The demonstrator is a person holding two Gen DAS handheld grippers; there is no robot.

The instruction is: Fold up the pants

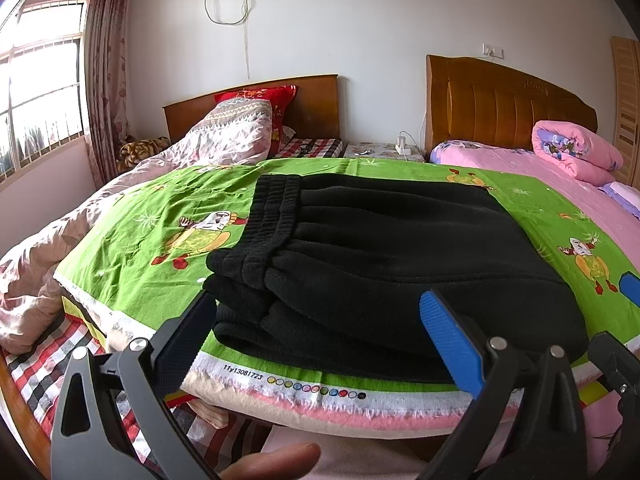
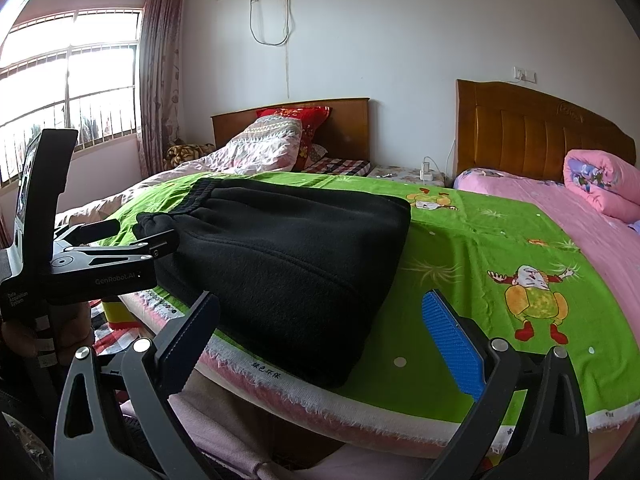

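While both of my grippers hang off the near edge of the bed, the black pants (image 1: 384, 264) lie folded into one thick bundle on the green cartoon sheet (image 1: 140, 216), close to that near edge. My left gripper (image 1: 320, 332) has its jaws wide apart, holding nothing; the dark finger (image 1: 188, 344) sits just beside the cuff end of the bundle and the blue pad (image 1: 452, 344) shows in front of the cloth, though I cannot tell if either touches it. My right gripper (image 2: 324, 332) is also spread apart and empty, its dark finger in front of the bundle's near side and its blue pad over bare green sheet near the bundle's right corner.

I count one pair of pants, with the ribbed waistband (image 1: 272, 208) on top at the left end and two cuffs (image 1: 240, 280) stacked below it. Two grippers, two beds.

Around it: a pale patterned quilt (image 1: 224, 140) heaped along the left edge of the bed, a red pillow (image 1: 276, 100) by the headboard, a rolled pink quilt (image 1: 576, 148) on the pink bed to the right, a small nightstand (image 1: 384, 150) between the headboards, and a barred window (image 1: 40, 92) with a curtain. From the right wrist view, the left gripper's body stands at the bundle's left end, hiding part of it.
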